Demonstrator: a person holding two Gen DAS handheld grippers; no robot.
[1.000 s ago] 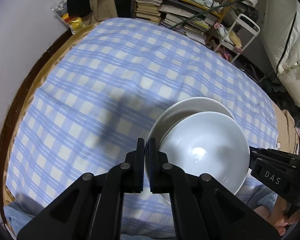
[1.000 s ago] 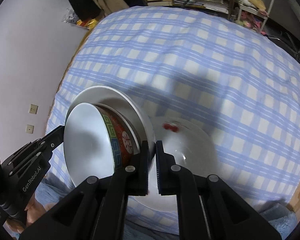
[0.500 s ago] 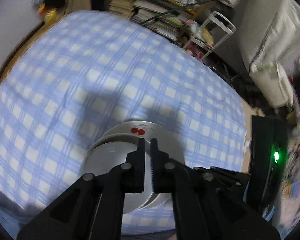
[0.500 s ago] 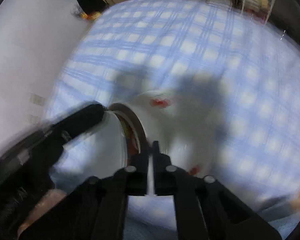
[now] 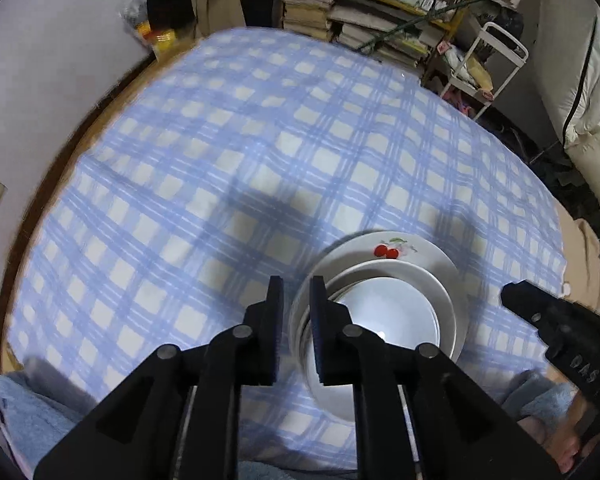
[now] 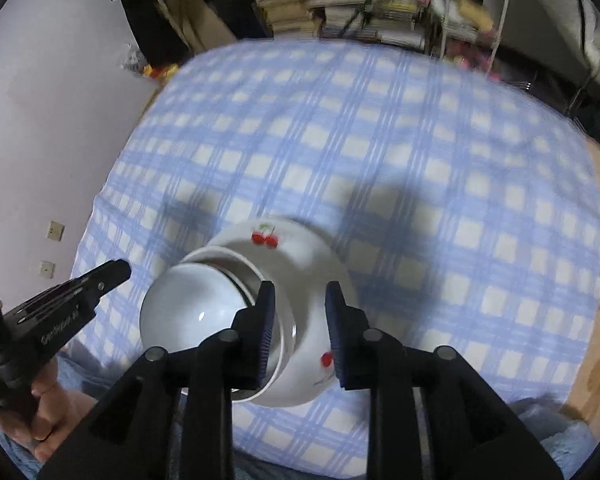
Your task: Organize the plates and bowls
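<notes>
My left gripper [image 5: 296, 330] sits at the bottom centre of its own view with its jaws a little apart and opening; the left rim of the dish stack shows in the gap, and the pads do not press on it. My right gripper [image 6: 300, 336] fills the bottom centre of the other view, its jaws wider apart and also opening, straddling the right rim of the stack without clamping it. Between the two tools, the stack rests on the tablecloth [image 5: 220, 160], low and right of centre in the left view, low and left of centre in the right view. At the bottom is a wide white plate [image 5: 420, 246] printed with red cherries. On it sits a smaller plain white plate [image 5: 432, 280], and on top a white bowl [image 5: 388, 312] with a bright glint inside. The cloth is checked in blue and white and covers the whole table. In the right view, my left hand [image 6: 48, 408] holds its tool at the lower left edge. Stacked books and a shelf [image 5: 380, 4] crowd the upper right of the left view.
</notes>
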